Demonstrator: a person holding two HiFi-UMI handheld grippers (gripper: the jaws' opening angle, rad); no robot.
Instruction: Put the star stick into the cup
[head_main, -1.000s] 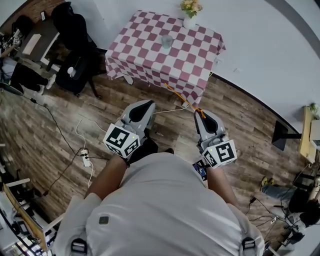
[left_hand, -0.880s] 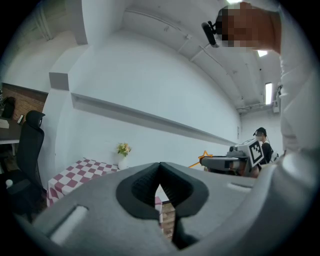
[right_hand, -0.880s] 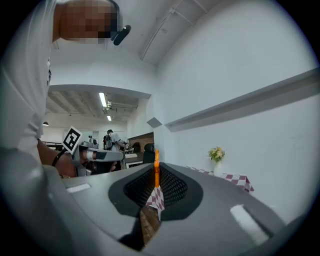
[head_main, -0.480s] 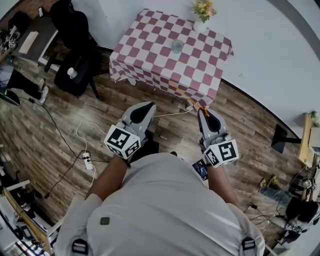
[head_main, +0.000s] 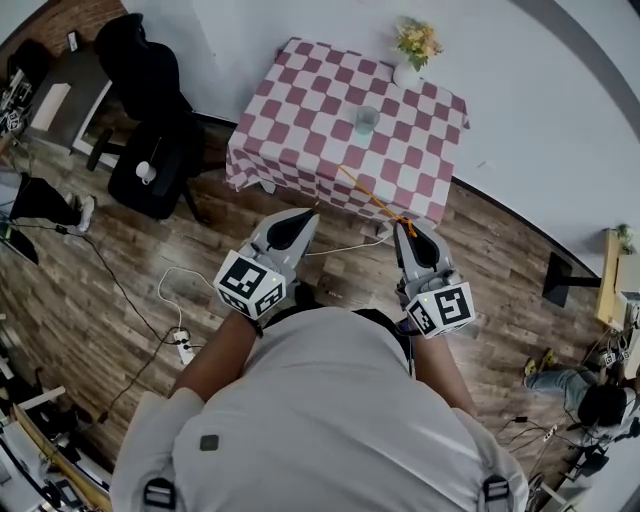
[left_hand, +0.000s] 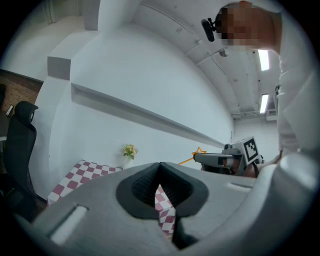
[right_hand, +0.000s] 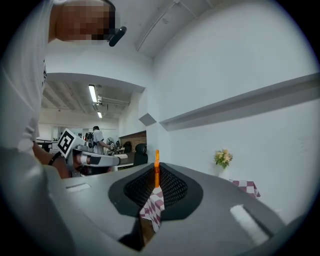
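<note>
The orange star stick is held by my right gripper, which is shut on it. Its shaft slants up-left over the near edge of the checkered table. In the left gripper view the star sits close to the right gripper's jaws. Seen from the right gripper view, the stick stands upright between the closed jaws. The clear cup stands mid-table, well beyond the stick's end. My left gripper hovers over the floor before the table, jaws together and empty.
A vase of flowers stands at the table's far edge by the white wall. A black office chair is left of the table. Cables and a power strip lie on the wooden floor at the left.
The table has come lower and nearer in the head view as the person moves toward it. Both grippers keep their pose, and the stick stays in the right one.
</note>
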